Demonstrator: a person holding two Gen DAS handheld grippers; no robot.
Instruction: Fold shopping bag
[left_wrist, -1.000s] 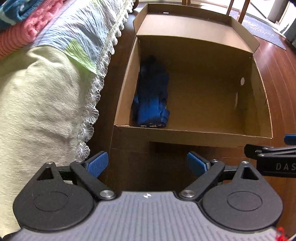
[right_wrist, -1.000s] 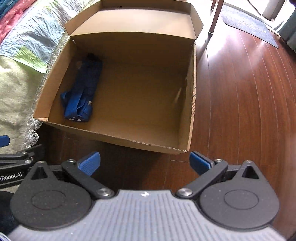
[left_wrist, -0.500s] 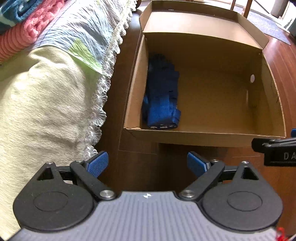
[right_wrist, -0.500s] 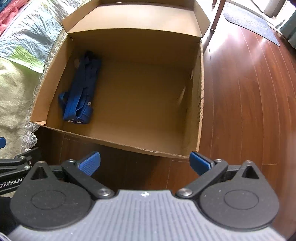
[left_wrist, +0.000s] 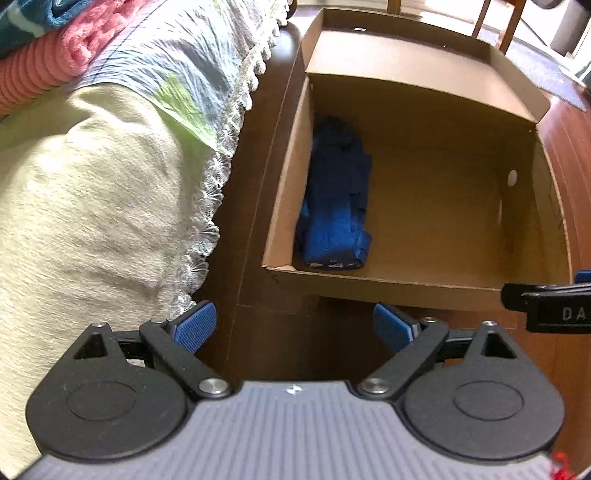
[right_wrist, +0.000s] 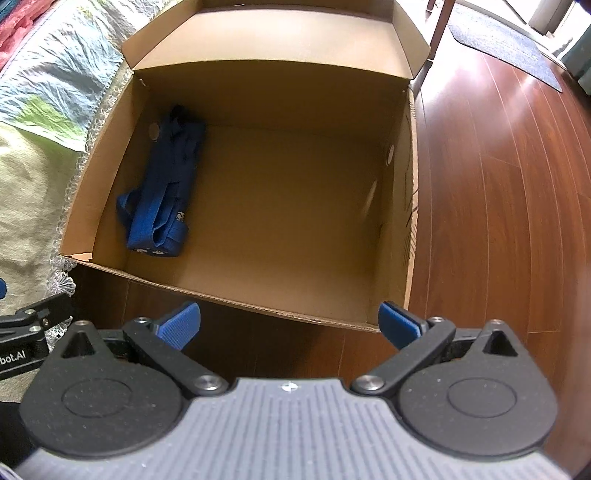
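Note:
A blue shopping bag (left_wrist: 338, 206) lies bundled lengthwise along the left wall inside an open cardboard box (left_wrist: 388, 286); in the right wrist view the bag (right_wrist: 162, 195) shows its looped handles toward the near end. My left gripper (left_wrist: 295, 326) is open and empty, hovering before the box's near wall. My right gripper (right_wrist: 290, 323) is also open and empty, above the near wall of the box (right_wrist: 258, 301). The tip of the other gripper (left_wrist: 550, 306) pokes in at the right edge of the left wrist view.
A bed with a cream blanket (left_wrist: 88, 206) and a lace-edged quilt (left_wrist: 177, 74) runs along the left of the box. Red-brown wooden floor (right_wrist: 498, 184) spreads to the right, with a dark mat (right_wrist: 506, 40) and chair legs (left_wrist: 513, 22) behind.
Both grippers have moved forward and closer to the box, so the box and bag fill more of each view. Both stay open; the bag has not moved.

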